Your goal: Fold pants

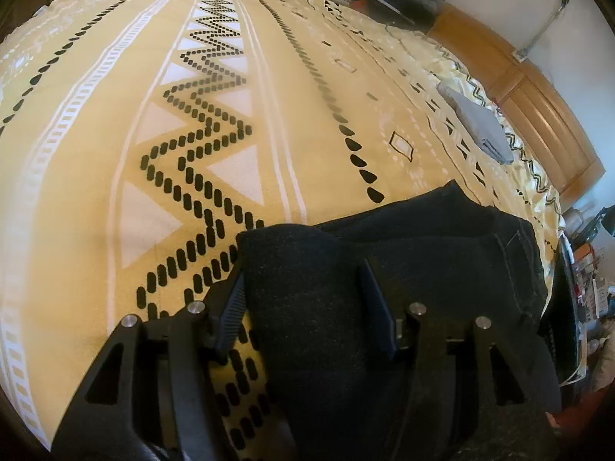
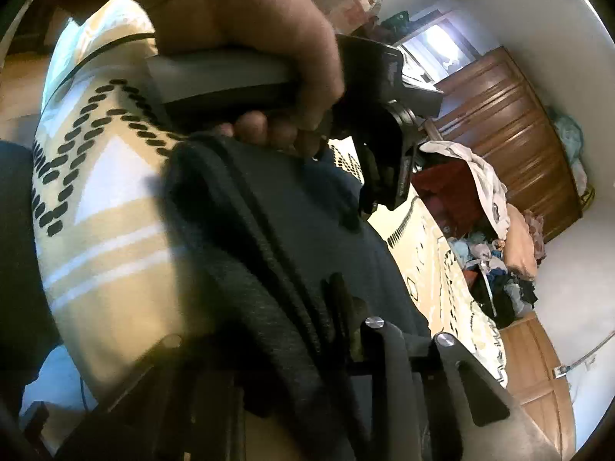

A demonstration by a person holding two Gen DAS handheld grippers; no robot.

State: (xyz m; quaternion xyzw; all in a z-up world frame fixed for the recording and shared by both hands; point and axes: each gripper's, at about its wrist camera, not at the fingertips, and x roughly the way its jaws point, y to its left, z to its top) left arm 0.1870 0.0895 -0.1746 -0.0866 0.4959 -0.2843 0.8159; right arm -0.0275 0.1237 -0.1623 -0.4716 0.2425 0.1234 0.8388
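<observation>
Dark pants [image 1: 423,253] lie bunched at the near edge of a bed with a yellow patterned cover [image 1: 115,134]. My left gripper [image 1: 303,292] has its two fingers standing apart, with a thick fold of the pants filling the gap between them. In the right wrist view the pants [image 2: 269,238] fill the middle, blurred. My right gripper [image 2: 307,307] is mostly buried in the fabric; one finger [image 2: 342,307] shows against the cloth. The person's hand and the left gripper's body [image 2: 369,115] hold the pants' far end.
A folded grey garment [image 1: 476,123] lies on the bed's far right. A wooden headboard [image 1: 538,115] runs along the right side. A clothes pile [image 2: 496,269] and a wooden wardrobe [image 2: 511,130] stand beyond the bed.
</observation>
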